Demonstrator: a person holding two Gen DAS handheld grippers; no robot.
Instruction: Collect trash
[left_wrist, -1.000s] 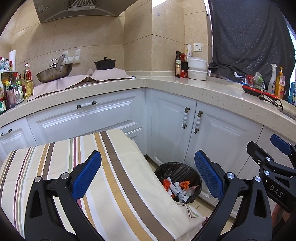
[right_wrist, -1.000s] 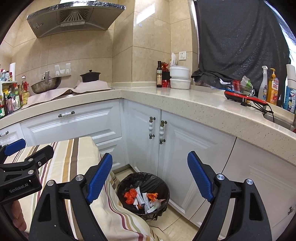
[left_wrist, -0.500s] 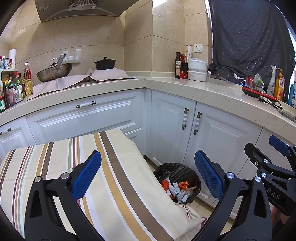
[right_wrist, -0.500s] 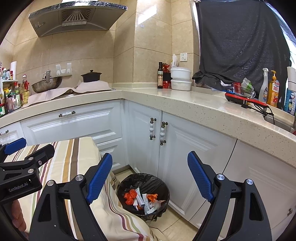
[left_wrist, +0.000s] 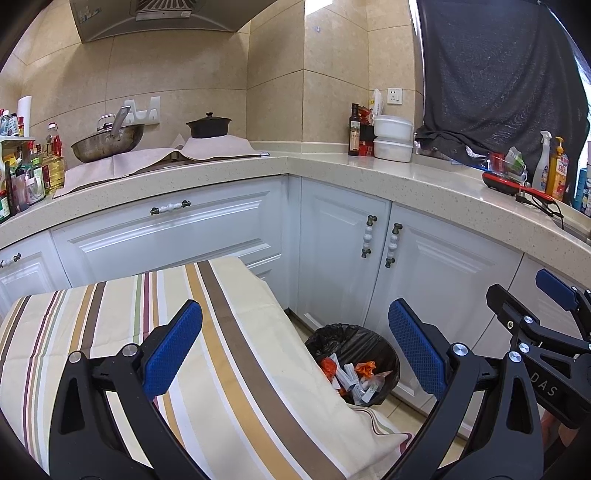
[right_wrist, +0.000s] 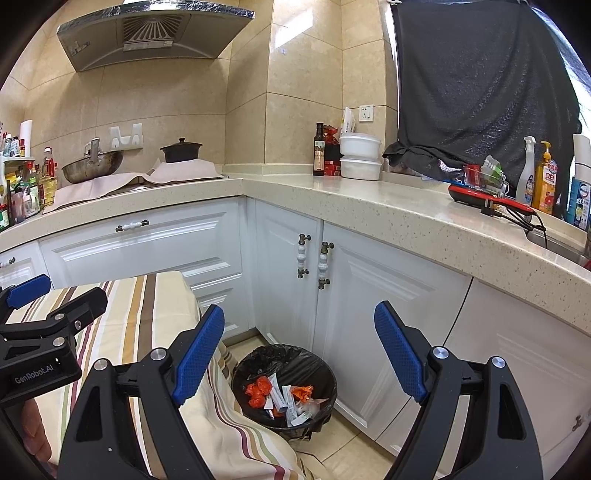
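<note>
A round bin with a black liner (left_wrist: 354, 343) (right_wrist: 284, 362) stands on the floor by the corner cabinets. It holds orange and white wrappers (left_wrist: 351, 376) (right_wrist: 284, 397). My left gripper (left_wrist: 295, 347) is open and empty, held above the striped tablecloth (left_wrist: 122, 321). My right gripper (right_wrist: 299, 354) is open and empty, held above the bin. Each gripper shows at the edge of the other's view: the right one (left_wrist: 550, 314) and the left one (right_wrist: 48, 306).
The cloth-covered table (right_wrist: 147, 306) stands left of the bin. White cabinets (right_wrist: 369, 295) run under an L-shaped counter (left_wrist: 406, 181) with a wok (left_wrist: 107, 142), a black pot (left_wrist: 208, 125), bottles, white containers (right_wrist: 360, 157) and cleaning sprays (right_wrist: 543, 177).
Both views have shifted slightly; the bin and counter sit a little lower in frame. Both grippers stay open and empty.
</note>
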